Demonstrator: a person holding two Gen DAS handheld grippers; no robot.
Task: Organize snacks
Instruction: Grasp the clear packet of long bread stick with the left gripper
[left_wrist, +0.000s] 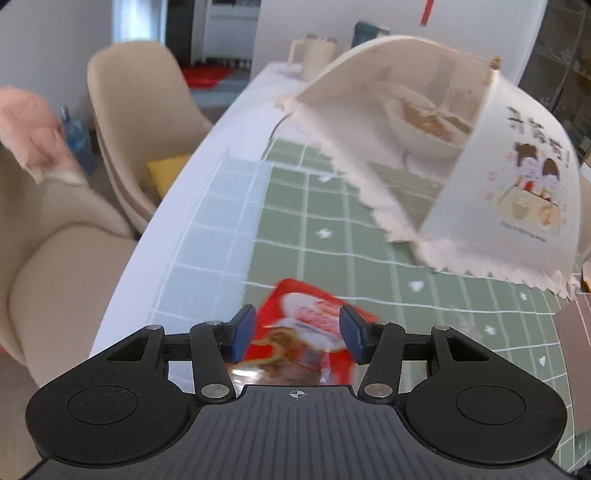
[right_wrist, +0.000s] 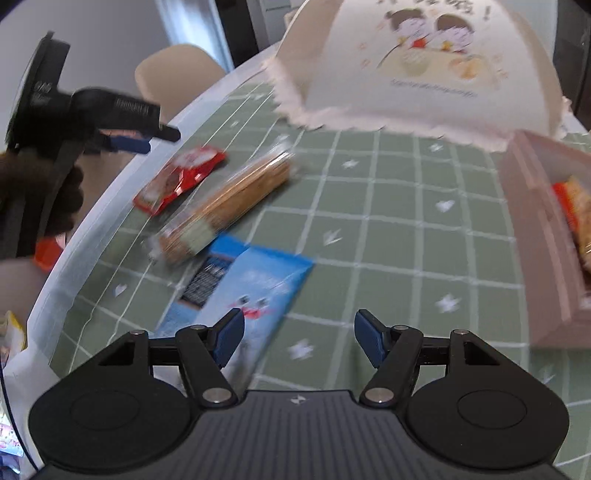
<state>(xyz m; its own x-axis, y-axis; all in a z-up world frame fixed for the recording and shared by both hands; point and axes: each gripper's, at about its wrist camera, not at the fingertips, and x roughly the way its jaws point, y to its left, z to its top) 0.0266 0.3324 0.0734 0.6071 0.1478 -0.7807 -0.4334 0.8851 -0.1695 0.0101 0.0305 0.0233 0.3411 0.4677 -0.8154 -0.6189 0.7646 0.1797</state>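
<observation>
A red snack packet lies flat on the green checked tablecloth near its left edge; it also shows in the right wrist view. My left gripper is open above it, the packet showing between the fingers; it also shows in the right wrist view. Beside the red packet lie a clear-wrapped cracker pack and a blue packet. My right gripper is open and empty, over the blue packet's near end. A pink box at right holds an orange snack.
A white mesh food cover with a cartoon print stands at the back of the table over a bowl. Beige chairs stand along the table's left edge. A white mug is at the far end.
</observation>
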